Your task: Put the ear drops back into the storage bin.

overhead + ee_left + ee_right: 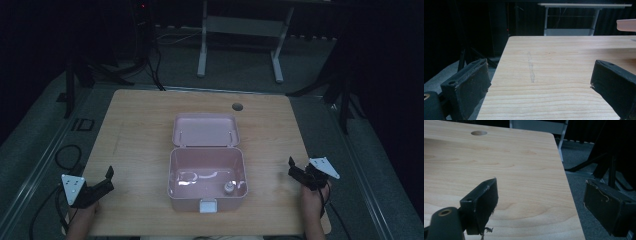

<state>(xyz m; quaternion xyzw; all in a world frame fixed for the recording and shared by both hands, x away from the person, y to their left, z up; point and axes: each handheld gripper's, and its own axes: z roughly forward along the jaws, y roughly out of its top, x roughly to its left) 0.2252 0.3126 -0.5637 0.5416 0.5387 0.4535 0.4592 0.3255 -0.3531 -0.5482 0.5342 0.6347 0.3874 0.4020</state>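
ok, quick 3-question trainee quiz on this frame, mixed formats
1. True or false: the pink box has its lid closed.
2. What lies in the box's near right corner? A) a small bottle-like item B) a spoon C) nothing
3. Fill in: the left gripper and right gripper both have their fingers ____.

Key:
1. False; the lid is folded back.
2. A, the small item.
3. Open, each holding nothing, over the table.
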